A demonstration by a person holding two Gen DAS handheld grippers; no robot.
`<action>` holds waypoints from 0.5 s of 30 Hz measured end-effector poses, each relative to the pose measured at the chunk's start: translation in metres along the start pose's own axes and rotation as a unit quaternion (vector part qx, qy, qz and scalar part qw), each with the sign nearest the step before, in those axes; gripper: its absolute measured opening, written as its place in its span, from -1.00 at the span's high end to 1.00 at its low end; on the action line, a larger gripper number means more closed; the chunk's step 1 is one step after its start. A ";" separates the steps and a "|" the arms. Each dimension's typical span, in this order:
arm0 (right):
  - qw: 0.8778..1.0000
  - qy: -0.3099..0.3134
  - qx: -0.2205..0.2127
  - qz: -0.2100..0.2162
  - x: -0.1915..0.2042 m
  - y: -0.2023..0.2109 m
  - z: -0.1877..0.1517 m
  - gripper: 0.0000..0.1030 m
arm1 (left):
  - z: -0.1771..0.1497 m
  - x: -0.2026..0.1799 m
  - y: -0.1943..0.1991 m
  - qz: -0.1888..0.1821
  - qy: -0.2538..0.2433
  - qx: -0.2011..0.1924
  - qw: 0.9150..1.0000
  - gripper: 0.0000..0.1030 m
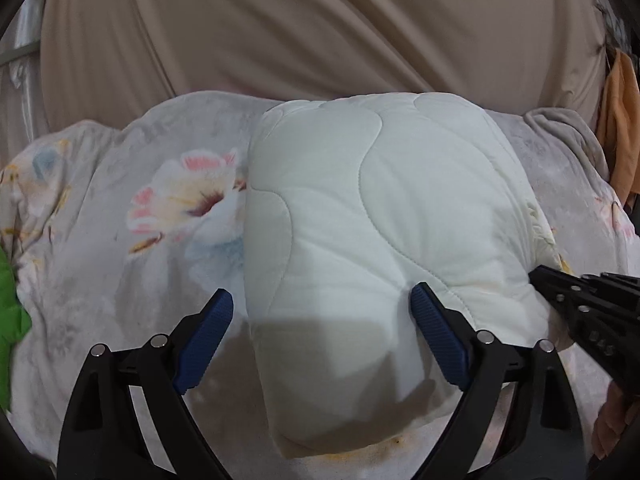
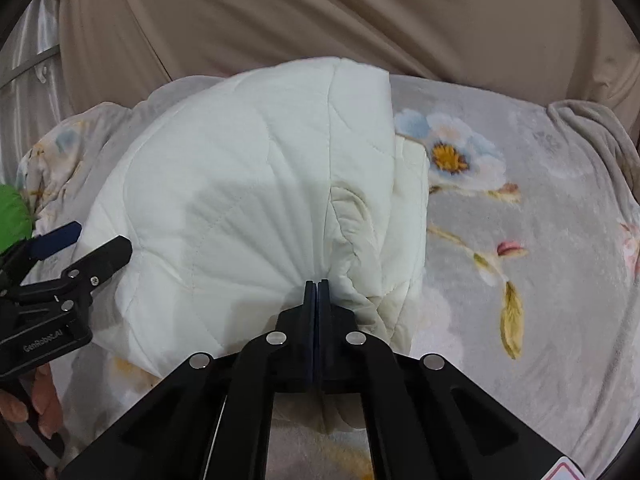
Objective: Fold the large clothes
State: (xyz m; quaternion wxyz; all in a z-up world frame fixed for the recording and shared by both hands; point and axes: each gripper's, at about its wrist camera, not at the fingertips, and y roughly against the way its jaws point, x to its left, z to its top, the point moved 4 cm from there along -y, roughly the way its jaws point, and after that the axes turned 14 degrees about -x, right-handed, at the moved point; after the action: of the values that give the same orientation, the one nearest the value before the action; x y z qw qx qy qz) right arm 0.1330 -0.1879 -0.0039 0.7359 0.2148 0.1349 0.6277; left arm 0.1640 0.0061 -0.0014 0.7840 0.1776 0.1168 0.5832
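A white quilted cover [image 1: 360, 216] lies folded into a thick bundle on a bed. In the left wrist view my left gripper [image 1: 322, 308] stands open over the bundle's near left corner, with its blue pads [image 1: 216, 320] on either side of the fabric. The right pad dents the quilt and the left one sits just off its edge. In the right wrist view my right gripper [image 2: 317, 285] is shut on the near edge of the quilted cover [image 2: 240, 184], and creases fan out from its tips. The left gripper [image 2: 100, 238] shows at that view's left edge, and the right gripper [image 1: 538, 276] at the other view's right edge.
A grey floral blanket [image 2: 520, 240] covers the bed under the bundle. A beige curtain [image 1: 320, 28] hangs behind the bed. A green cloth [image 1: 10, 312] lies at the left and an orange cloth [image 1: 620, 128] hangs at the far right. A hand [image 2: 40, 404] holds the left gripper.
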 end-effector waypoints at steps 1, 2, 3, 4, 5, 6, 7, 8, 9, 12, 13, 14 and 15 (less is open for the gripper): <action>1.000 -0.009 -0.014 0.014 -0.002 0.009 0.009 1.00 | 0.001 0.006 0.004 -0.005 0.007 -0.005 1.000 -0.72; 0.999 -0.019 -0.028 0.022 -0.005 0.014 0.018 1.00 | 0.005 0.014 0.006 -0.017 0.022 -0.006 1.000 -0.72; 0.998 -0.032 -0.039 0.030 -0.011 0.017 0.029 0.91 | 0.007 0.021 0.009 -0.027 0.043 -0.003 0.999 -0.75; 0.997 -0.046 -0.045 0.030 -0.017 0.019 0.038 0.72 | 0.010 0.029 0.007 -0.038 0.071 0.001 0.997 -0.77; 0.997 -0.060 -0.052 0.021 -0.029 0.016 0.047 0.51 | 0.012 0.037 0.003 -0.047 0.097 0.006 0.994 -0.78; 0.996 -0.066 -0.050 0.011 -0.036 0.008 0.052 -0.02 | 0.011 0.044 -0.002 -0.058 0.123 0.016 0.991 -0.81; 0.997 -0.069 -0.039 0.008 -0.041 -0.003 0.054 -0.19 | 0.008 0.047 -0.009 -0.073 0.144 0.027 0.987 -0.85; 0.997 -0.075 -0.012 0.016 -0.046 -0.021 0.051 -0.19 | 0.004 0.050 -0.016 -0.090 0.166 0.035 0.981 -0.88; 0.996 -0.085 0.015 0.029 -0.048 -0.036 0.044 -0.20 | -0.003 0.053 -0.029 -0.119 0.196 0.049 0.972 -0.91; 0.993 -0.103 0.038 0.041 -0.047 -0.064 0.028 -0.19 | -0.019 0.049 -0.055 -0.190 0.276 0.079 0.939 -0.91; 0.993 -0.101 0.036 0.048 -0.045 -0.065 0.028 0.04 | -0.020 0.046 -0.061 -0.206 0.288 0.083 0.932 -0.91; 0.993 -0.100 0.029 0.063 -0.040 -0.062 0.030 0.19 | -0.018 0.042 -0.063 -0.202 0.279 0.079 0.936 -0.91; 0.993 -0.095 0.019 0.069 -0.036 -0.058 0.035 0.40 | -0.011 0.033 -0.062 -0.198 0.252 0.067 0.945 -0.91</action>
State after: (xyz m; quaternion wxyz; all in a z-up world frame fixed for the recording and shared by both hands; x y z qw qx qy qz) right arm 0.1930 -0.2354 -0.0041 0.6958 0.2964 0.0611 0.6513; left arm 0.2238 0.0234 -0.0360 0.8151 0.0500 0.3823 0.4324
